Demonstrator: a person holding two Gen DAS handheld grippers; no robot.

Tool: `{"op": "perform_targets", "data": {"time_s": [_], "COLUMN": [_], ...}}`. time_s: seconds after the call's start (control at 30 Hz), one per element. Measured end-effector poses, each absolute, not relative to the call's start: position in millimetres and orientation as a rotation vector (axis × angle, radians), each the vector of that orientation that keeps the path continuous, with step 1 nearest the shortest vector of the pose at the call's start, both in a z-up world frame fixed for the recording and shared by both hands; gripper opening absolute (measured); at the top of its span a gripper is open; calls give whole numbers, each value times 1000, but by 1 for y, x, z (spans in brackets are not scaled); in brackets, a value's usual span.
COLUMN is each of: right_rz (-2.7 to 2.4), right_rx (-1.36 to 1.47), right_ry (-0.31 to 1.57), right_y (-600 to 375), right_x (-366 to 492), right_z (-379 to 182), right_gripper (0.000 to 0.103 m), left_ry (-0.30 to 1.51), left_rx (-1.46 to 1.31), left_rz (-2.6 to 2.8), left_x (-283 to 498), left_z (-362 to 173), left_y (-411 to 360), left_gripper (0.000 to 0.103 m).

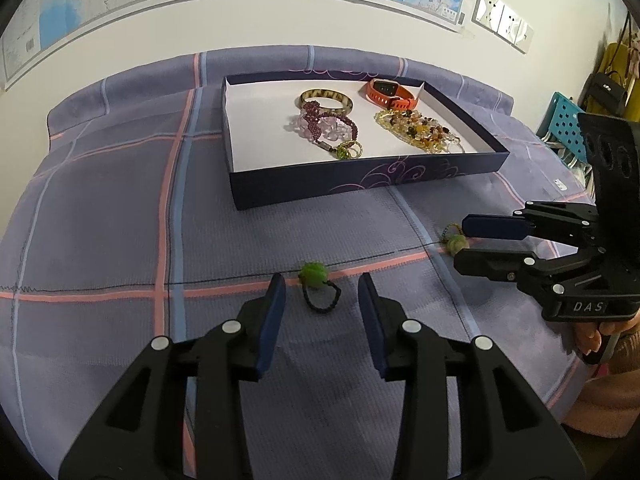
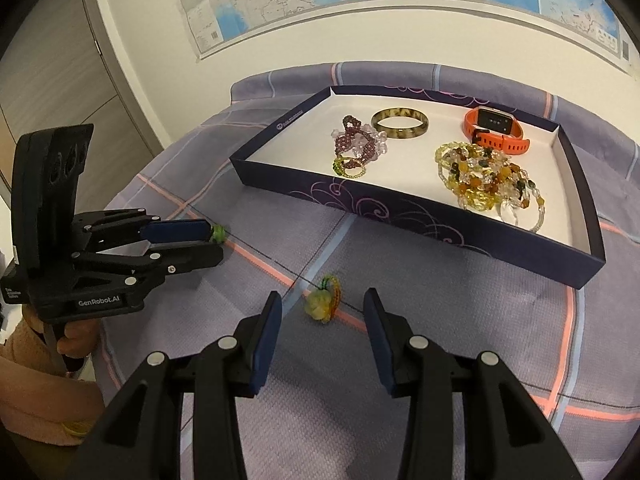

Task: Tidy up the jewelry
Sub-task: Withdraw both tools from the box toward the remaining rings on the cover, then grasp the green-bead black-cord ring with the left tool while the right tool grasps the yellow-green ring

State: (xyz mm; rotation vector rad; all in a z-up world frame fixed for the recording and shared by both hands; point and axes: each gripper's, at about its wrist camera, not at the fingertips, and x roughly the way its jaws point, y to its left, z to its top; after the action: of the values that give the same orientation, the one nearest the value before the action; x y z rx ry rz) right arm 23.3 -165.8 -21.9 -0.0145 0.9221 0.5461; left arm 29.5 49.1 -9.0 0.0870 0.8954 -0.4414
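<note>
Left tool (image 1: 322, 296) and right tool (image 2: 323, 312), each partly open and holding nothing, hover over a purple plaid bedspread (image 1: 120, 208). A green bead charm on a black cord loop (image 1: 316, 280) lies just ahead of the left tool's fingertips; a pale yellow-green bead charm with a multicoloured cord (image 2: 322, 300) lies between the right tool's fingertips. Beyond, unobstructed, a shallow navy cardboard box (image 1: 360, 184) holds a tortoiseshell bangle (image 1: 326, 100), purple beaded bracelets (image 1: 320, 124), amber beaded strands (image 1: 420, 132) and an orange wristwatch (image 1: 390, 94).
</note>
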Motion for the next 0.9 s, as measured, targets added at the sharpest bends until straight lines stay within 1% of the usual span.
{"op": "perform_targets", "data": {"time_s": [0.07,0.23,0.3,0.4,0.43,0.5,0.9], "right_rz": [544,526,521,516,519,525,523], "right_rx": [-21,-53,-61,-65,-65,-63,-25], "right_ry": [921,918,917,918,918,920,908], "right_y": [-164,-159,-158,-158,-158,-158,-166], "right_x": [23,21,20,20,20,20,16], "right_z": [-22,-21,-20,-20,-20,-20,-16], "right_gripper": [40,36,30,25,23,15,14], "left_ry": [894,895,895,895,895,893,893], "left_rx": [90,93,91,91,90,93,74], "left_rz": [-438,-426,-425,-423,-424,-425,-464], "left_x": [30,30,30,30,29,28,23], "left_z": [-9,-9,-9,-10,-10,-10,-8], "left_y": [48,47,47,47,47,46,40], "left_gripper": [36,30,25,22,22,21,20]}}
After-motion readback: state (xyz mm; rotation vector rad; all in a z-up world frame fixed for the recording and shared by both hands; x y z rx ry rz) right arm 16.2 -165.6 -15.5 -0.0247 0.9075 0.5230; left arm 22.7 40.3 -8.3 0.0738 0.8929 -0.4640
